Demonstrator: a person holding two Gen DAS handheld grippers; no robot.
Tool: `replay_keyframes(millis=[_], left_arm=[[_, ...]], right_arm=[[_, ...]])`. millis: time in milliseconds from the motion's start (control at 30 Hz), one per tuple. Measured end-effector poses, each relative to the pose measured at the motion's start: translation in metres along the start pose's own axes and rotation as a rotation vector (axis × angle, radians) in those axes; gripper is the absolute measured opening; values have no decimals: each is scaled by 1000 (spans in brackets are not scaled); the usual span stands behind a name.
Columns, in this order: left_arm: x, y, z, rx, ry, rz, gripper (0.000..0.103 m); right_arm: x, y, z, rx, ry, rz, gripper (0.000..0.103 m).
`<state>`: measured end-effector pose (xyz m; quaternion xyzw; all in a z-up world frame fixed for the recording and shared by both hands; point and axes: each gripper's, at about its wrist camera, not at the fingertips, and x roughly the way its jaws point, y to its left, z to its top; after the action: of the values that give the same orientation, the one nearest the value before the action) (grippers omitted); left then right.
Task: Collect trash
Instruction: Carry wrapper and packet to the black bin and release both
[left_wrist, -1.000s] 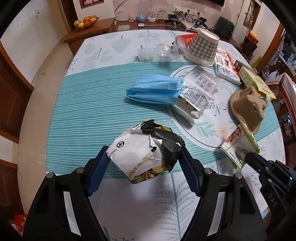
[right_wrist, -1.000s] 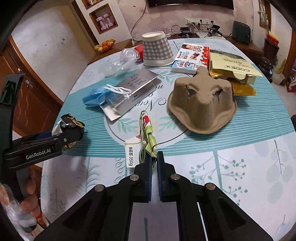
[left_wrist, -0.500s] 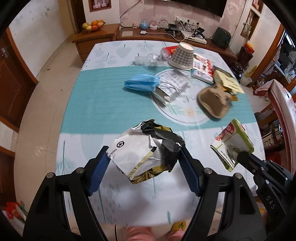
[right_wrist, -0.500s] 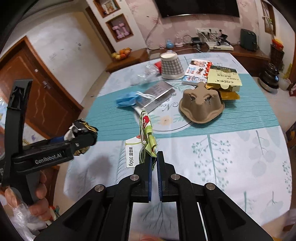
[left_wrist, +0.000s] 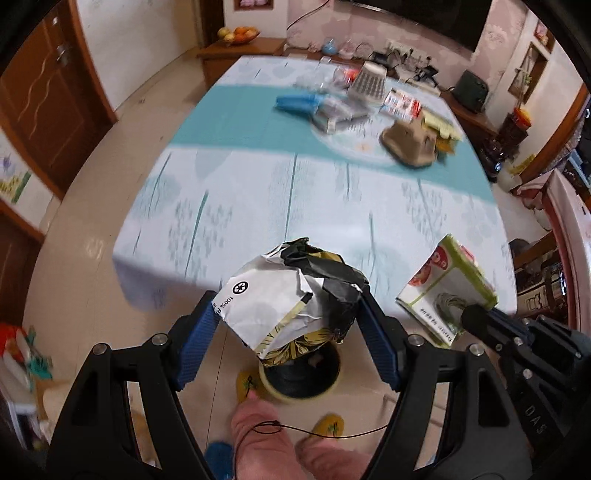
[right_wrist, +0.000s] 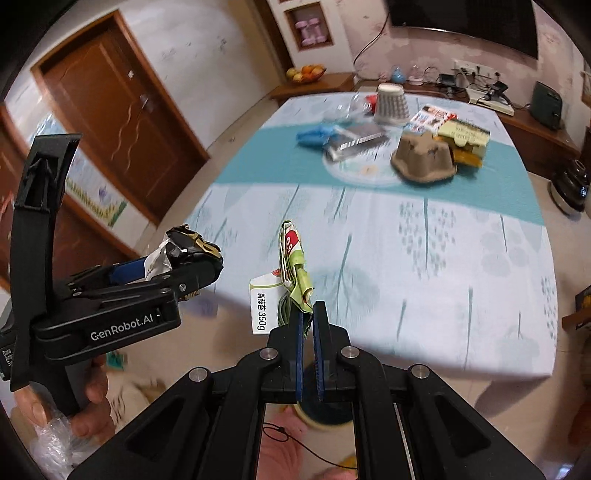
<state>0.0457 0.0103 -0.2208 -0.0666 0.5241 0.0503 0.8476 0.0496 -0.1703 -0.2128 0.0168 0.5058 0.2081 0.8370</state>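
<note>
Left gripper (left_wrist: 286, 325) clamps a crumpled paper bag (left_wrist: 291, 295), light and crushable, across its bulk; right gripper (right_wrist: 308, 332) pinches a limp green wrapper (right_wrist: 293, 266) by its edge, above the bin (left_wrist: 301, 376).

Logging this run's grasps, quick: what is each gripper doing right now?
Left gripper: closed on the crumpled paper bag, held wide.
Right gripper: shut on the flattened green wrapper.

Crumpled paper bag (left_wrist: 291, 299) (glossy blk print)
</note>
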Motion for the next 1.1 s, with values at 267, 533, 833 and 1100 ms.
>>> replay_keyframes(millis=[267,533,833,1100], left_arm=[[16,2,-80,-1,100,18,72],[91,3,-141,33,188,6,73],[214,7,-192,63,291,-9,74],[293,-2,-213,101,317,2,75]], right_arm=[[8,3,-73,2,103,10,5],[83,-5,-146,39,238,-21,5],[199,-44,-216,118,355,-81,5],[286,-70,-251,127,410,-102,5]])
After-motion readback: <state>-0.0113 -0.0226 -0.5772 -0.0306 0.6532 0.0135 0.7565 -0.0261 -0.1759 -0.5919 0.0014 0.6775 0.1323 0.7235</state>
